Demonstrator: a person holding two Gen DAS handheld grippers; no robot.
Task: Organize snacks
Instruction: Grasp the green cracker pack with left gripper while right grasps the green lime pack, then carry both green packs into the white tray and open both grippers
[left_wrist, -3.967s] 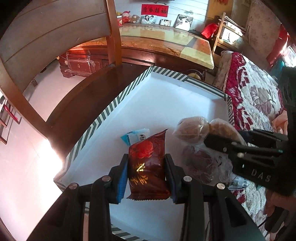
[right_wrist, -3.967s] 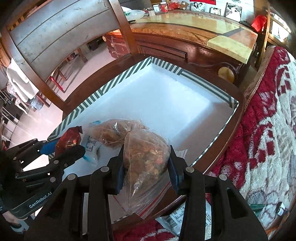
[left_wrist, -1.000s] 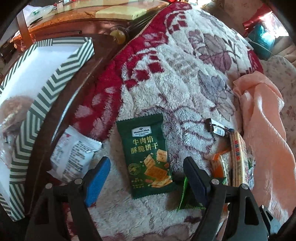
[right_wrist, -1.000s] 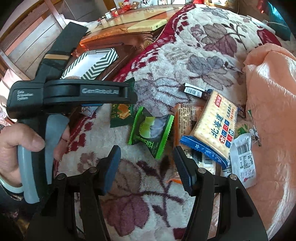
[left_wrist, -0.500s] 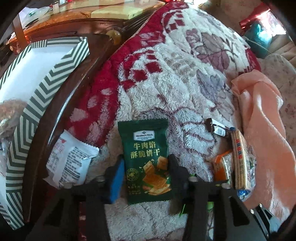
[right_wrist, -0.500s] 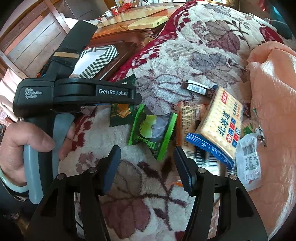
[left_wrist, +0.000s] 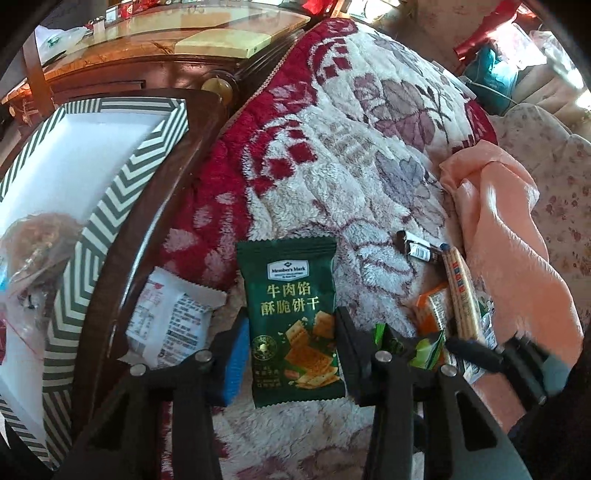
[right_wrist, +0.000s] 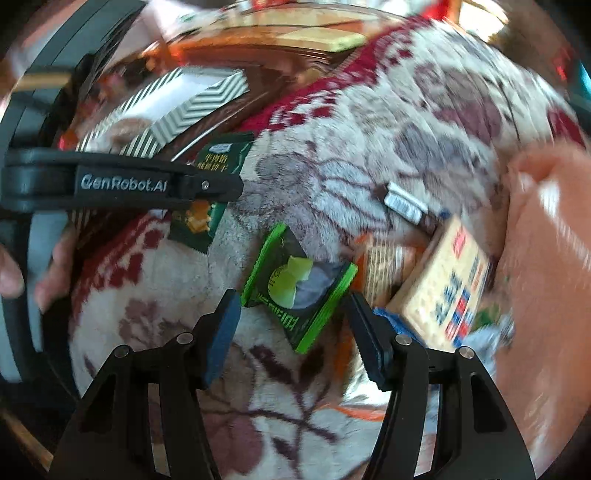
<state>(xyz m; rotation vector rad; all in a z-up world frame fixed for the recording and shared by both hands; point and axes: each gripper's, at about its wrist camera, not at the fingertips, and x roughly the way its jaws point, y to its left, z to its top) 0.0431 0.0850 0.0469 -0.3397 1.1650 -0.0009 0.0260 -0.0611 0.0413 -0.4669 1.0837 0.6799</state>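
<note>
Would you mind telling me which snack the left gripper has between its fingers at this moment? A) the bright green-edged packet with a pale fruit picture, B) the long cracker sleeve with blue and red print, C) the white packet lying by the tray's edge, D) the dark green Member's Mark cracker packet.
D: in the left wrist view the left gripper is closed on the dark green cracker packet, its pads pressing both side edges.

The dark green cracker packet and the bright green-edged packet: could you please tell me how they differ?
The dark green cracker packet is clamped in the left tongs; the bright green-edged packet lies loose between the right tongs, whose jaws are opening. The cracker packet is longer and pictures crackers; the green-edged one is squarer and pictures a pale green shape. Both are sealed snacks over the floral blanket.
</note>
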